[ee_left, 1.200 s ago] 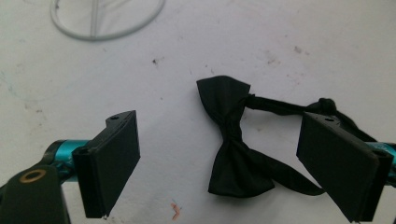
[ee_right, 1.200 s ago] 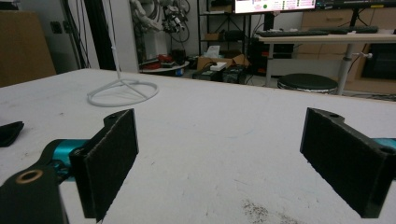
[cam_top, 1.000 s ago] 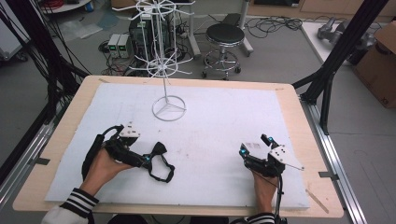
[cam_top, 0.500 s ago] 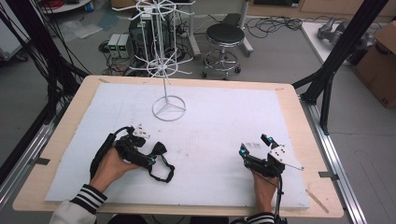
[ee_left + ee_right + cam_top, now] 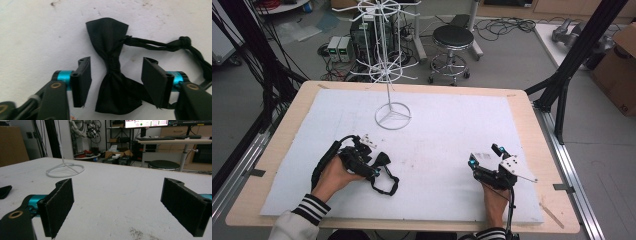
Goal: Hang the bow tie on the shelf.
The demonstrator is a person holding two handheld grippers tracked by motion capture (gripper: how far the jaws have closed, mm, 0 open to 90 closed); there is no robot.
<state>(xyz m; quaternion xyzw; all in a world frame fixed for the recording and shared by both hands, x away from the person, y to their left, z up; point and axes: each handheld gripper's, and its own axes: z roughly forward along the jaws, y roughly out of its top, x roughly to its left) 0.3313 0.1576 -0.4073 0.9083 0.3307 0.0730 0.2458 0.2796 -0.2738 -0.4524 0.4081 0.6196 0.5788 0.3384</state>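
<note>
Bow tie [image 5: 112, 72] knot sits between the left claw's [image 5: 116, 80] spread jaws.

In the left gripper view the bow tie [image 5: 113, 72] is running under the left claw [image 5: 116, 80] at the bottom edge, its lower wing partly hiding behind the right-hand jaw, and its strap [image 5: 175, 47] is leaving frame at the right. In the high view the wire rack [image 5: 382, 45] is getting cut off at the top edge; the person's sleeve [image 5: 304, 220] is getting cropped at the bottom. In the right gripper view a dark cloth bit [image 5: 5, 190] is being clipped by the left edge, and monitor text [image 5: 146, 123] is too small to read.
</note>
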